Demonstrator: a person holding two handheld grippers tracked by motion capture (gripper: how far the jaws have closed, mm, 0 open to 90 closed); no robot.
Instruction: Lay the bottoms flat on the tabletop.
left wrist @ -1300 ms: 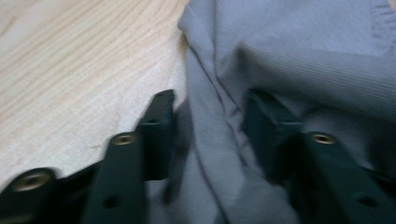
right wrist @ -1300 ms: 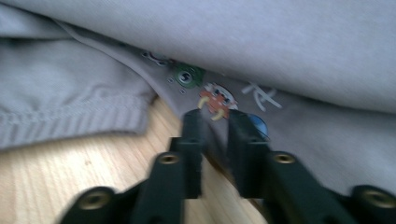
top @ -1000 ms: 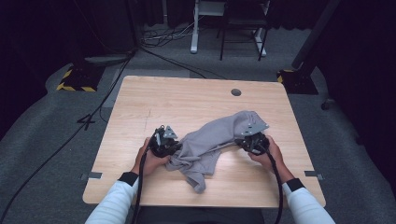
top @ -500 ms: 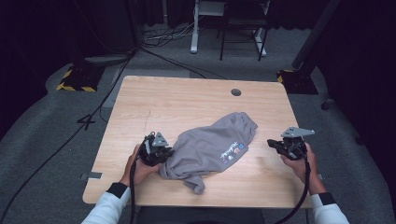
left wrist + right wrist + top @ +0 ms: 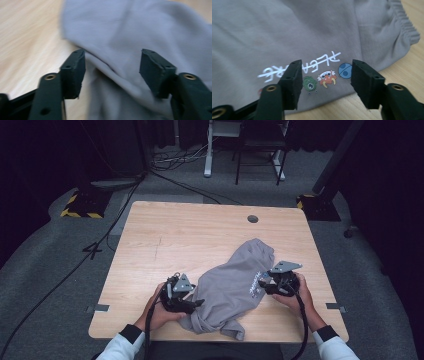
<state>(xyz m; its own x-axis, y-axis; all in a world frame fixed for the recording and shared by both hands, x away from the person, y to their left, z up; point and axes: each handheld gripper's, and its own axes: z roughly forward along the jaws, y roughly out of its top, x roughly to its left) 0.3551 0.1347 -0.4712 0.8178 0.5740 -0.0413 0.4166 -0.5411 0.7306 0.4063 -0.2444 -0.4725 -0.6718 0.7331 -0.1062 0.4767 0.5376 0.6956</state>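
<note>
a: left gripper point(image 5: 196, 304) jaws standing wide, just been opening, fabric lying between the pads point(image 5: 75, 70) but nothing pinched. it sits at the 8 o'clock edge of the grey sweatshirt point(image 5: 231, 287).

b: right gripper point(image 5: 264, 283)?

a: same, jaws have just been opening, spread wide, no grip. it hovers at the garment's 3 o'clock edge, over the white lettering point(image 5: 299, 66) and the little cartoon prints point(image 5: 327, 76). ribbed hem point(image 5: 404, 22) off at 1 o'clock in the right gripper view.

b: where's the sweatshirt overall?

a: bunched on the wooden table point(image 5: 165, 235), near half, running from table centre toward 6 o'clock, one corner close to the near table edge.

b: risks?

a: my guess: left gripper view is blurred, so that hand looks to be moving. if the jaws close mid-move they likely catch one layer only or a stray fold, and the cloth drags into a lump. right side, the pads are over flat printed fabric, not an edge; closing there may just skate off or pinch a bump, so a pull would twist the shirt. also the near corner could slide off the table if it's tugged toward 6 o'clock.

b: anything else in the way?

a: no, only the cable hole point(image 5: 253, 219) far at 12 o'clock.
</note>
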